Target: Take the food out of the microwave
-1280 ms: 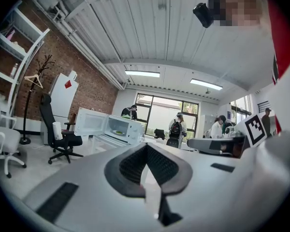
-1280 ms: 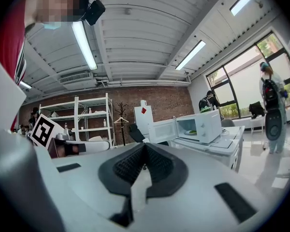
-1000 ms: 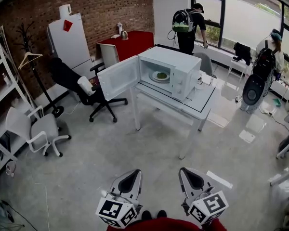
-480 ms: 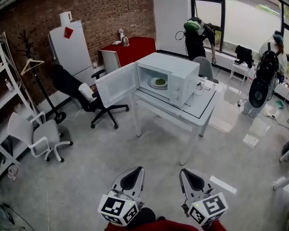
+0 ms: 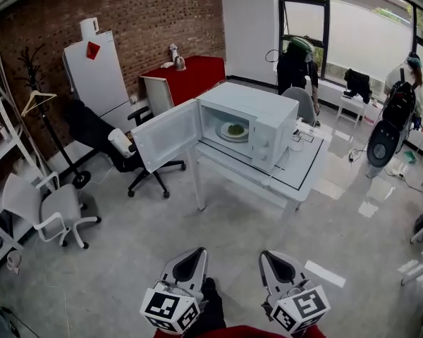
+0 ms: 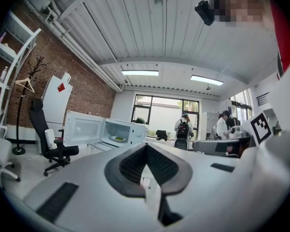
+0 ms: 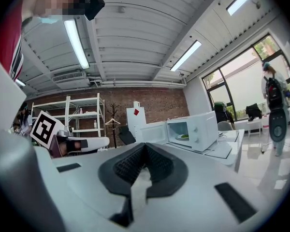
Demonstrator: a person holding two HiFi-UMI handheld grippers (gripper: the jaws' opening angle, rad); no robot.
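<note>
A white microwave (image 5: 264, 115) stands on a white table (image 5: 299, 178) across the room, its door (image 5: 168, 134) swung open to the left. Inside it a plate of green food (image 5: 235, 129) rests on the turntable. My left gripper (image 5: 195, 253) and right gripper (image 5: 267, 256) are held low at the bottom of the head view, side by side, pointing level at the table from well short of it. Both are shut with nothing in them. The microwave (image 6: 128, 132) and its food (image 6: 119, 138) show small beyond the left gripper (image 6: 146, 146). Past the right gripper (image 7: 145, 146), the food (image 7: 183, 137) shows in the open microwave (image 7: 198, 129).
A black office chair (image 5: 120, 143) sits by the open door, a white chair (image 5: 53, 203) farther left. A white fridge (image 5: 99, 65), red cabinet (image 5: 194, 69) and coat rack (image 5: 39, 97) line the brick wall. Two people (image 5: 296, 65) (image 5: 402, 97) are by the windows.
Both grippers and the head view have come nearer the table, so the microwave looks larger. The person behind the microwave has bent down.
</note>
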